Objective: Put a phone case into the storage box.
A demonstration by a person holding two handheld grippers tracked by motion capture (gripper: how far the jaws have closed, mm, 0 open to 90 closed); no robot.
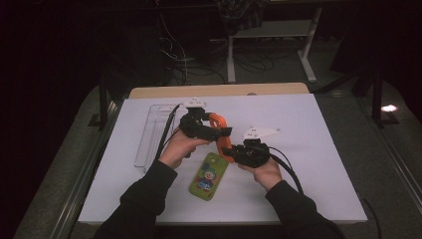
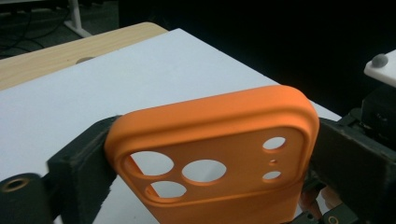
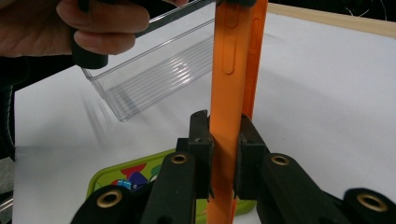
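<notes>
The white counter [image 1: 308,164] carries a clear tray [image 1: 149,134] at its left side and a green phone [image 1: 209,175] lying flat near the front, between the person's two forearms. Above the phone, both grippers hold one orange case [image 1: 222,137] off the counter. The left gripper [image 1: 225,131] spans the case across its width: in the left gripper view its jaws stand wide apart, one against each long edge of the case [image 2: 219,154], with the camera cutouts facing the lens. Whether those jaws press firmly or only rest on the edges cannot be told. The right gripper [image 1: 230,151] takes the case lower down, and in the right gripper view its jaws are nearly together, clamped on the thin side wall of the case [image 3: 231,93], which rises upright between them with its button slot showing. In that same view the left hand [image 3: 88,23] sits at the upper left with the tray [image 3: 154,74] behind it, and a corner of the phone [image 3: 126,179] lies just below the jaws.
</notes>
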